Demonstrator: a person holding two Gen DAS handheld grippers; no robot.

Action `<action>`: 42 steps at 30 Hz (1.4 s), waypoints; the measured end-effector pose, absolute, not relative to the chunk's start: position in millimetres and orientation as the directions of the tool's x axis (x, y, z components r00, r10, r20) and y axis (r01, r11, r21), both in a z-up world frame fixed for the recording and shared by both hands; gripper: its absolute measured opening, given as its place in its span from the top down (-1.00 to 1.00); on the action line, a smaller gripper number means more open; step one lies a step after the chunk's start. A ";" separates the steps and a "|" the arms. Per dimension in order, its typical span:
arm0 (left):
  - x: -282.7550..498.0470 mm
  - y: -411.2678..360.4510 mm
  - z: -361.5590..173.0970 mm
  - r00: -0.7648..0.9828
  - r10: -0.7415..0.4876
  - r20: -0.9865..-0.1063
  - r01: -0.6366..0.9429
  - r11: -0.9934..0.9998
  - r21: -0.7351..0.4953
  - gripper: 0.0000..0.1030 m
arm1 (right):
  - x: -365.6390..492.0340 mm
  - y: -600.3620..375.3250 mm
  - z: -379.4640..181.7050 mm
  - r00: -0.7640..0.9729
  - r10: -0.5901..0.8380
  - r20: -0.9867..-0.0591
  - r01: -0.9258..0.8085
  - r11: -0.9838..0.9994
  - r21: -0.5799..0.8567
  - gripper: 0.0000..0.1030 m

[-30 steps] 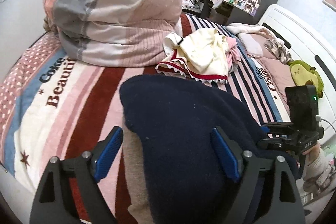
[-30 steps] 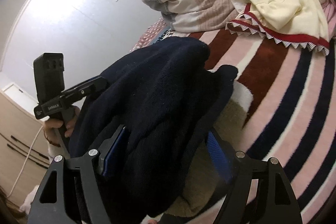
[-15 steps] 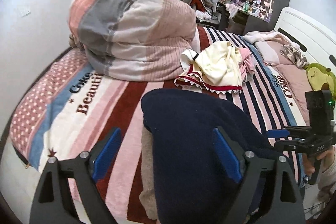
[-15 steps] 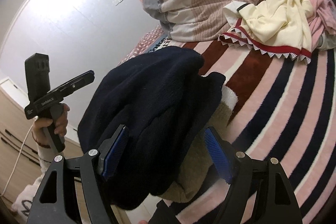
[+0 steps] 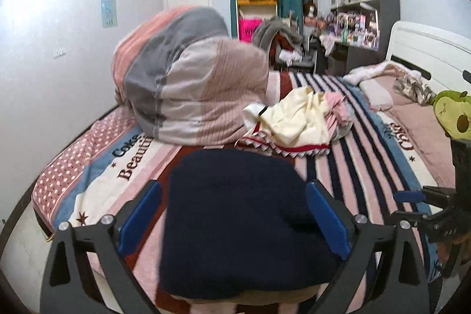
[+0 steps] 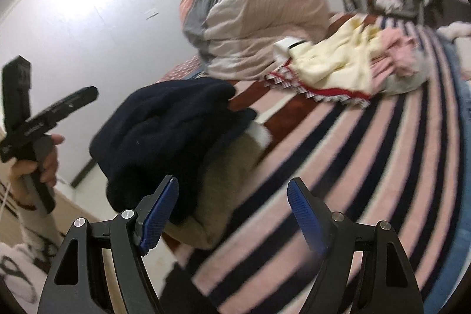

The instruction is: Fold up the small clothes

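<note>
A folded navy fleece garment (image 5: 241, 219) with beige lining lies near the front edge of the striped bed (image 5: 368, 167); it also shows in the right wrist view (image 6: 173, 131). My left gripper (image 5: 234, 214) is open, its blue pads wide on either side of the garment, not pinching it. My right gripper (image 6: 232, 214) is open and empty, pulled back just off the garment's beige lining (image 6: 226, 175). A pile of unfolded clothes, cream with red trim (image 5: 297, 122), lies further up the bed.
A big rolled duvet (image 5: 188, 84) sits at the back left of the bed. A green plush (image 5: 453, 114) lies at the right by the white headboard. A white wall runs along the left. Shelves and clutter stand behind the bed.
Both grippers have drawn back and risen from the navy garment. The right gripper's jaws, earlier around the fabric, now stand clear of it. The garment stays folded on the bed.
</note>
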State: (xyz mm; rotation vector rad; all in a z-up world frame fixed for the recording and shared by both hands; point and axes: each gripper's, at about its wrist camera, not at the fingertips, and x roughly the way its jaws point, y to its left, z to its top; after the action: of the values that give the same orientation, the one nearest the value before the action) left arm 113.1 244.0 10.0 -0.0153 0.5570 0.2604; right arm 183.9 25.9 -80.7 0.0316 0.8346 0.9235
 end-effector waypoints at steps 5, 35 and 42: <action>91.2 182.2 6.7 0.858 0.304 -0.413 -0.295 0.952 0.086 -0.90 | 157.2 -20.9 -73.6 0.450 0.667 -0.594 -0.666 0.694 0.275 -0.50; 40.7 4.7 1.9 0.946 0.228 -0.231 -0.220 0.974 0.063 -0.98 | 32.7 -185.6 -31.9 0.868 0.405 -0.288 -0.434 0.900 -0.042 -0.99; 40.0 4.4 -2.2 0.944 0.228 -0.238 -0.220 0.974 0.063 -0.99 | 31.9 -184.7 -31.8 0.868 0.404 -0.288 -0.433 0.900 -0.043 -0.99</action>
State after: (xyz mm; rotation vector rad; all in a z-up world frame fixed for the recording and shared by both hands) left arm 40.0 4.4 -2.2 0.0355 0.2462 0.2282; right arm 31.9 -184.7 -31.8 -0.1071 0.2783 0.4391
